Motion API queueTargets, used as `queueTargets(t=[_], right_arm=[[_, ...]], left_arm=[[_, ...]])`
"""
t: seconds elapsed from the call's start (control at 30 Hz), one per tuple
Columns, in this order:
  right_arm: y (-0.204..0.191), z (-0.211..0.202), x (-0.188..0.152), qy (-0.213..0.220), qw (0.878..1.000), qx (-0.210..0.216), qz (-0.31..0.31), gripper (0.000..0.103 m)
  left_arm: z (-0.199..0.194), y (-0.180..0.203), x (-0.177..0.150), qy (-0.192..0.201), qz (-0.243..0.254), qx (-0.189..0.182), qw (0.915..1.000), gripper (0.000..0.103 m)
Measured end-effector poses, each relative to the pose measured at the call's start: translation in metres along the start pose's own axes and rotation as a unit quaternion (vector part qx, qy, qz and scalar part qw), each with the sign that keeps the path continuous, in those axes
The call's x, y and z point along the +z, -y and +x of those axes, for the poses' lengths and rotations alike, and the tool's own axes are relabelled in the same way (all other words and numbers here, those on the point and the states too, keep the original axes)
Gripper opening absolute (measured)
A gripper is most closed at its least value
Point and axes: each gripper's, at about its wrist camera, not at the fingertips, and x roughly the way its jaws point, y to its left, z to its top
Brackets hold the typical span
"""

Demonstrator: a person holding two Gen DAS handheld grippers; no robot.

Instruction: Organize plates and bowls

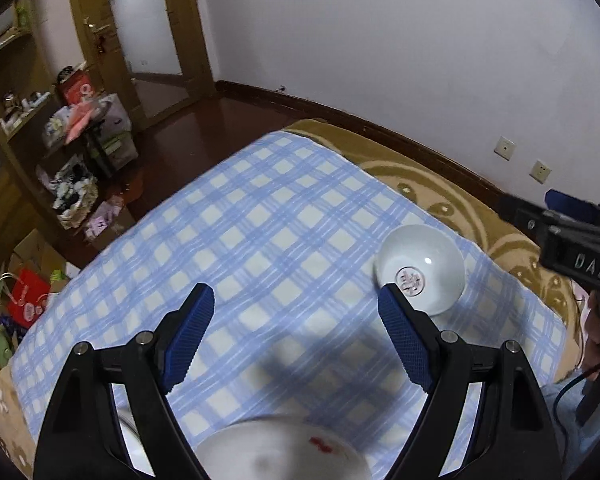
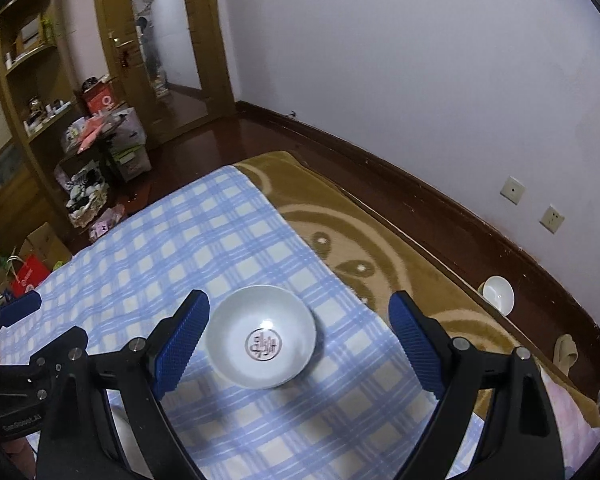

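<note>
White bowl [image 2: 262, 336] sits on the checked cloth [image 2: 140, 248] directly between the right gripper [image 2: 298, 336]'s spread, empty jaws; left gripper [image 1: 296, 332], also released, hangs farther off.

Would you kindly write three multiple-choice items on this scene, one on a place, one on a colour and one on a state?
1. Where does the white bowl with the round emblem rest?
A. on the checked cloth
B. on the wooden floor
C. on a shelf

2. What colour are the pads on the gripper fingers?
A. red
B. blue
C. green

3. How does the right gripper stand?
A. shut on the bowl
B. shut on nothing
C. open

Answers:
1 A, the blue and white checked cloth lies under the bowl.
2 B, both textured pads are blue.
3 C, the fingers stand wide apart, pressing on nothing.
</note>
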Motion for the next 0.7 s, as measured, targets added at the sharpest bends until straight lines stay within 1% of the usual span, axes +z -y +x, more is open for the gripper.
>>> queueTargets(t=[0.17,0.27,0.3,0.37,0.43,0.5,0.53,0.57,0.6,0.67,0.7], right_arm=[[0.017,0.033,-0.005,-0.033,0.999,0.005,0.021,0.095],[0.029,0.05,-0.012,-0.052,0.998,0.017,0.038,0.095],[0.032,0.056,-0.014,-0.061,0.997,0.025,0.046,0.094],[0.039,0.067,-0.019,-0.078,0.994,0.043,0.065,0.086],[0.045,0.079,-0.025,-0.097,0.991,0.045,0.077,0.085],[0.046,0.086,-0.028,-0.103,0.991,0.036,0.073,0.078],[0.046,0.09,-0.03,-0.107,0.991,0.035,0.072,0.072],[0.046,0.094,-0.032,-0.116,0.99,0.038,0.076,0.065],[0.047,0.097,-0.034,-0.124,0.988,0.045,0.079,0.062],[0.046,0.105,-0.038,-0.14,0.985,0.059,0.087,0.05],[0.044,0.107,-0.039,-0.143,0.984,0.062,0.087,0.047]], left_arm=[[0.034,0.023,0.006,-0.008,0.017,0.003,0.9998,0.083],[0.057,0.032,0.009,-0.021,0.007,-0.008,0.9997,0.083],[0.064,0.036,0.009,-0.024,0.004,-0.012,0.9996,0.083],[0.077,0.042,0.009,-0.03,0.003,-0.013,0.9994,0.083],[0.089,0.046,0.007,-0.04,0.002,-0.016,0.9991,0.083],[0.102,0.048,0.005,-0.053,-0.006,-0.022,0.9983,0.083],[0.108,0.049,0.003,-0.061,-0.01,-0.022,0.9978,0.083],[0.113,0.049,0.001,-0.072,-0.014,-0.027,0.997,0.08],[0.119,0.051,-0.001,-0.079,-0.012,-0.03,0.9963,0.076],[0.126,0.054,-0.005,-0.083,-0.014,-0.02,0.9962,0.063],[0.129,0.053,-0.007,-0.086,-0.023,-0.019,0.9958,0.058]])
